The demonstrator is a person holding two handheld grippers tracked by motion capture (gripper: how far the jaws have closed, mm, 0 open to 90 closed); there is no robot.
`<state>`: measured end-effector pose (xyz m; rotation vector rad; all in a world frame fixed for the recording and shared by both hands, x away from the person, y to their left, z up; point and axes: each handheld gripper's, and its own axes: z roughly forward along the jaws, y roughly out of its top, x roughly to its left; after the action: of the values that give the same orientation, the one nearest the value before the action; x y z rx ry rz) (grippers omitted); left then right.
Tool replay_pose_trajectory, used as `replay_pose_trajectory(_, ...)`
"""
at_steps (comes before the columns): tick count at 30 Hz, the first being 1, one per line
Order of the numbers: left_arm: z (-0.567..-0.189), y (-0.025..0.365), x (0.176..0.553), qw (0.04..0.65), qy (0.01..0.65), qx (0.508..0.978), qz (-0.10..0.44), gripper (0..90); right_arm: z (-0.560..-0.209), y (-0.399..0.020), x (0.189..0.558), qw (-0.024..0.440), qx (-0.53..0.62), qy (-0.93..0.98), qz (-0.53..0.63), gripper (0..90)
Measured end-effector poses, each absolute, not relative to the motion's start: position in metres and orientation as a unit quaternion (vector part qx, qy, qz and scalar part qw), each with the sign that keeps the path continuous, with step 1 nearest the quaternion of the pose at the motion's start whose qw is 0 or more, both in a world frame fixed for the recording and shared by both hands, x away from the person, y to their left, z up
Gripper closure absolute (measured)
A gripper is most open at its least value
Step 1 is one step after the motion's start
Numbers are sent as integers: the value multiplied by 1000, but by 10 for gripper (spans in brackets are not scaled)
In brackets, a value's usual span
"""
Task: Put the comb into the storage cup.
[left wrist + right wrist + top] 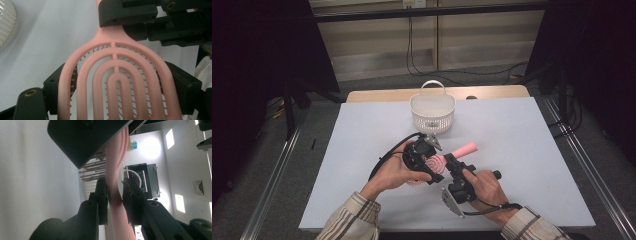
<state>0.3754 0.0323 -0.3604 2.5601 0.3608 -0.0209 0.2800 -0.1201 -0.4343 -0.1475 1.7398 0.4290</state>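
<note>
A pink hairbrush [464,149] with an arched open head is held just above the white table between both hands. My left gripper [426,159] is shut on the brush head [117,75], one black jaw on each side edge, bristles facing away. My right gripper [454,163] comes from the lower right and is shut on the brush's neck, where the handle [115,192] runs up between its two pads. In the left gripper view, the right gripper [130,23] is at the top, over the neck. The handle's free end points toward the far right.
A white slotted basket [432,112] with a handle stands at the table's far middle, a short way beyond the brush. The white table cover [532,150] spreads wide on both sides. Dark frames and cables surround the table.
</note>
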Motion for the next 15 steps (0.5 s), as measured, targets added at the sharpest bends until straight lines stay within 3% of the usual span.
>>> replay_pose_trajectory(15, -363, 29, 375, 270, 135, 953, -20, 193, -438, -121, 280, 624, -57, 759, 178, 757)
